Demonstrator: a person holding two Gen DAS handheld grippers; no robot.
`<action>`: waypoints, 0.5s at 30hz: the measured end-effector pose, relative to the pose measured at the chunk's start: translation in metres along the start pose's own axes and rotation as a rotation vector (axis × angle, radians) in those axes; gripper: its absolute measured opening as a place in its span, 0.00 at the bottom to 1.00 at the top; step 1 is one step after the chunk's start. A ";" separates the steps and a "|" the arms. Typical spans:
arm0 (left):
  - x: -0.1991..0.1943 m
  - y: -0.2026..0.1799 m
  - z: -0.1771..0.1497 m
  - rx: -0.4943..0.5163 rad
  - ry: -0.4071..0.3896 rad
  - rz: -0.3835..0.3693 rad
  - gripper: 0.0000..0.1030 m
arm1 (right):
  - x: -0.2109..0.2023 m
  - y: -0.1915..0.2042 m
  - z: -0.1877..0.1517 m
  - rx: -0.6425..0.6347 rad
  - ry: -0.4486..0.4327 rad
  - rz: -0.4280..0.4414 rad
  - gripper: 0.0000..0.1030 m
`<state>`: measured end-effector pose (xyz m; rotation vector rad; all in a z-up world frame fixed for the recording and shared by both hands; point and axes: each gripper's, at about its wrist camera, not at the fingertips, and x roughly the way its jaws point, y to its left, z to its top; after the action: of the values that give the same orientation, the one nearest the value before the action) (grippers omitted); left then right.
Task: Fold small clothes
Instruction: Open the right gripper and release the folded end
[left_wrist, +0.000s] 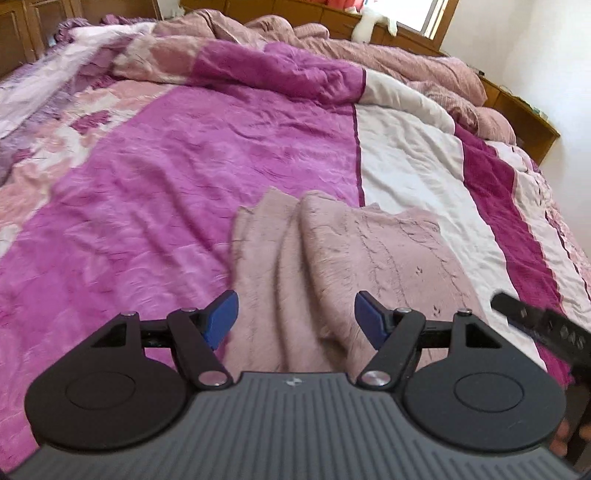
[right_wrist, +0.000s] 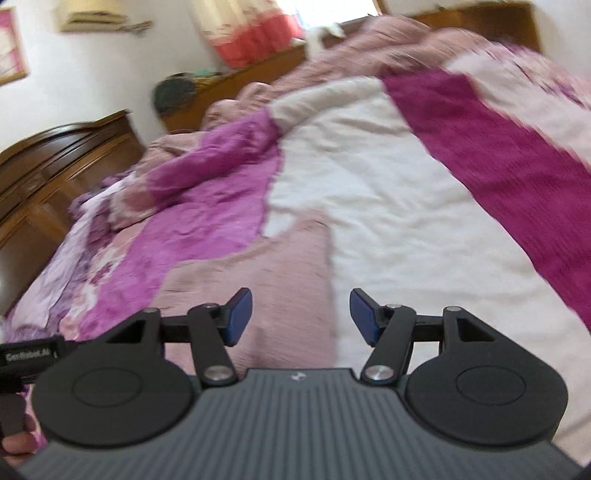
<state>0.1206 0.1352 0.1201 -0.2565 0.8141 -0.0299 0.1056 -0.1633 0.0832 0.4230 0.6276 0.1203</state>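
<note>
A dusty-pink fuzzy garment (left_wrist: 332, 266) lies rumpled on the bed, with long folds running away from me. My left gripper (left_wrist: 296, 319) is open and empty, hovering just above the garment's near part. In the right wrist view the same garment (right_wrist: 273, 280) lies under my right gripper (right_wrist: 301, 317), which is open and empty above the garment's right edge. This view is blurred by motion. The other gripper's black body (left_wrist: 546, 332) shows at the right edge of the left wrist view.
The bed is covered by a magenta, white and pink patchwork quilt (left_wrist: 184, 166). A bunched pink duvet (left_wrist: 369, 55) lies at the far end. A wooden headboard (right_wrist: 55, 155) and wooden cabinets (left_wrist: 517, 107) border the bed. A white plush toy (left_wrist: 369, 22) sits by the window.
</note>
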 end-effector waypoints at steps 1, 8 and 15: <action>0.008 -0.004 0.003 0.011 0.005 0.000 0.74 | 0.001 -0.005 -0.002 0.022 0.002 -0.005 0.60; 0.053 -0.008 0.014 0.019 0.048 -0.061 0.74 | 0.007 -0.021 -0.014 0.066 0.012 -0.013 0.60; 0.074 -0.009 0.006 0.010 0.030 -0.122 0.58 | 0.011 -0.022 -0.016 0.060 0.004 -0.005 0.60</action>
<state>0.1769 0.1189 0.0731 -0.2963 0.8267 -0.1528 0.1045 -0.1753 0.0569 0.4798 0.6371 0.0980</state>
